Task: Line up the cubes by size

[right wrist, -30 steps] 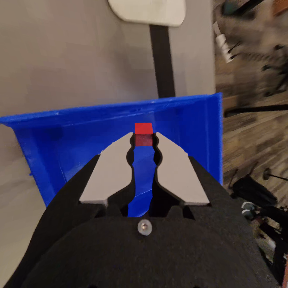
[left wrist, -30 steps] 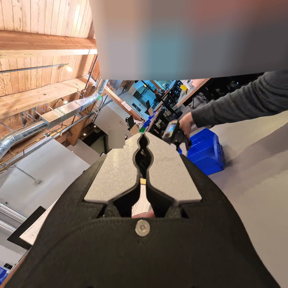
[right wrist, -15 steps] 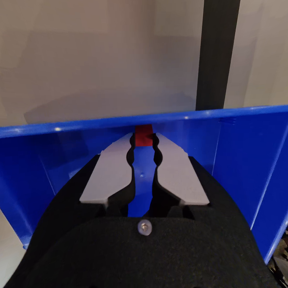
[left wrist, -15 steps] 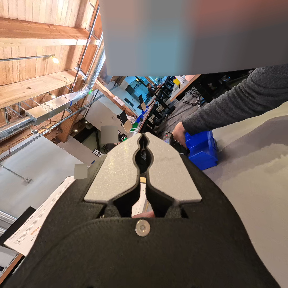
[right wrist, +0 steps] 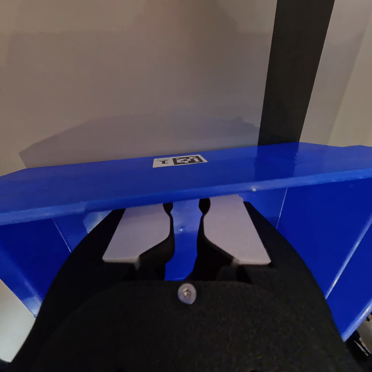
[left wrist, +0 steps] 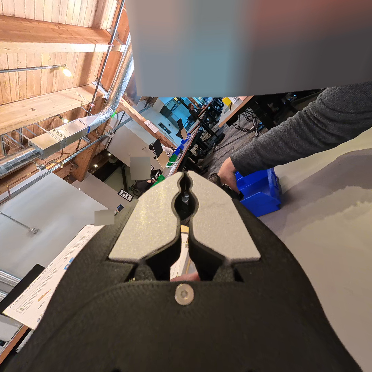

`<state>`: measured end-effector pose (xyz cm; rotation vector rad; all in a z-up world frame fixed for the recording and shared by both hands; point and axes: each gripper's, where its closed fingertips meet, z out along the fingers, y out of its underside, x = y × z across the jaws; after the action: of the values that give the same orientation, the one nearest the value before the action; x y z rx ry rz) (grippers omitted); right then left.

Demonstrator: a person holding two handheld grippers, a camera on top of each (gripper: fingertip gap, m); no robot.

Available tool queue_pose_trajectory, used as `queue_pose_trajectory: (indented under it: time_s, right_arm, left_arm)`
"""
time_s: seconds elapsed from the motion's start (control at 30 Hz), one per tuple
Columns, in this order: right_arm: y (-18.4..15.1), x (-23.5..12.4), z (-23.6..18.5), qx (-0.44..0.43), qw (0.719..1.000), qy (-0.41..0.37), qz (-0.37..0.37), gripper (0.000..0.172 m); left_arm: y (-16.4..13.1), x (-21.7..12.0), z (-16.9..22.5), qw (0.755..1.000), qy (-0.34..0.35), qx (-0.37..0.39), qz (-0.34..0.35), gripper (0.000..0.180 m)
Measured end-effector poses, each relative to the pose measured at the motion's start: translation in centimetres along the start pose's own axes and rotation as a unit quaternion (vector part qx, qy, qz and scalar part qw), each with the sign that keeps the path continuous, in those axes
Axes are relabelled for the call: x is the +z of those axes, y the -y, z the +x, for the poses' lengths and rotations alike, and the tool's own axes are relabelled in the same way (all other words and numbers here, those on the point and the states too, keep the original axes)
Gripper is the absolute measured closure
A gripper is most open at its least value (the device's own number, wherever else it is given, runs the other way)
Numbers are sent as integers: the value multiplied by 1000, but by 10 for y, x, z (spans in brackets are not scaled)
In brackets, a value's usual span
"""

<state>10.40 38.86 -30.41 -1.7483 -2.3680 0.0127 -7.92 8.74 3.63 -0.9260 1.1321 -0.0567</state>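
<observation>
Left wrist view: the left gripper is tilted up toward a wooden ceiling and metal ducts, its fingers clenched together with nothing between them. On the right side of this view a grey worktop carries a blue bin, and a hand in a grey sleeve reaches to the bin's near left edge. A printed sheet lies at the lower left.

Right wrist view: the right gripper reaches into the blue bin, whose broad rim, bearing a white sticker, hides the fingertips. The visible parts of its fingers stand apart, but what they grasp cannot be told. No cube shows in either view, so the cubes' place cannot be told. A dark post rises behind the bin.
</observation>
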Motion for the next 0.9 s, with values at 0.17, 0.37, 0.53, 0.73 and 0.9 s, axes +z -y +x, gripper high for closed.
queue_pose_trajectory:
  time_s: [0.17,0.37,0.53,0.73,0.9]
  right_arm:
    - [0,-5,5,7,1000,-22,12,138]
    - [-10,-71,18,48,989,-136,35,142]
    - [21,-161,-2,86,952,-270,119,147]
    - [126,-218,-69,33,917,-309,251,149]
    - [212,-239,-104,-19,893,-297,339,149]
  left_arm:
    - [-1,1,1,1000,-4,2,-4,180]
    - [-2,-2,-1,1000,4,6,-11,180]
    - [3,-5,-1,1000,8,12,-13,180]
    - [-8,-12,-6,994,38,42,-97,180]
    - [-28,-40,-11,978,63,60,-189,180]
